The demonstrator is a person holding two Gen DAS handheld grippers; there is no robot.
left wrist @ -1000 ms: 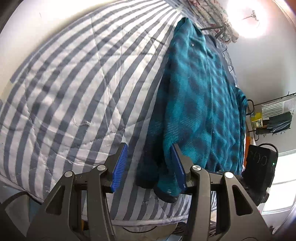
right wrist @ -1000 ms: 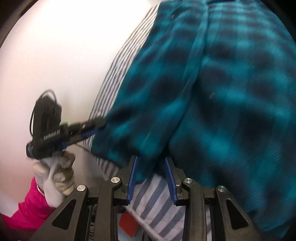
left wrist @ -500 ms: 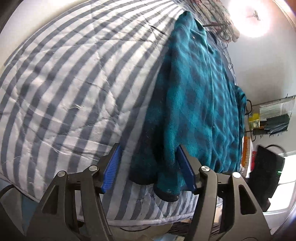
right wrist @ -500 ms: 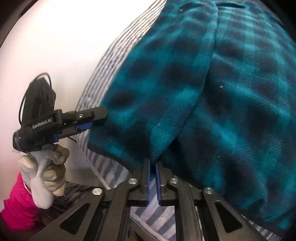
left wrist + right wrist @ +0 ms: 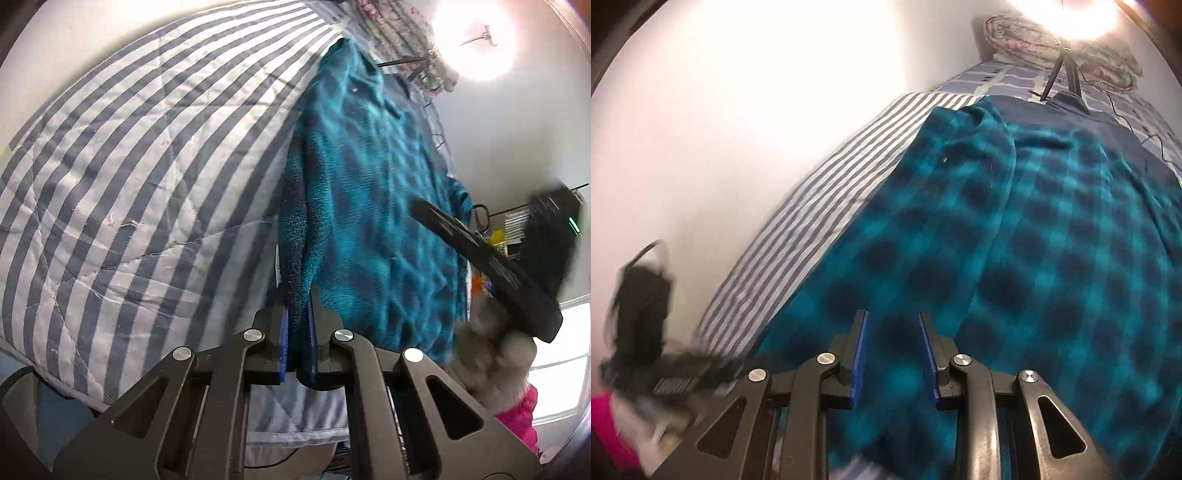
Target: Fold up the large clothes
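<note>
A teal and dark-blue checked fleece garment (image 5: 369, 206) lies spread on the grey-and-white striped quilted bedcover (image 5: 140, 177). At its near left edge the left gripper (image 5: 296, 325) has its blue-padded fingers pinched on a fold of the fleece. The right gripper (image 5: 892, 354) hangs over the garment's near end, fingers spread apart, nothing between them.
</note>
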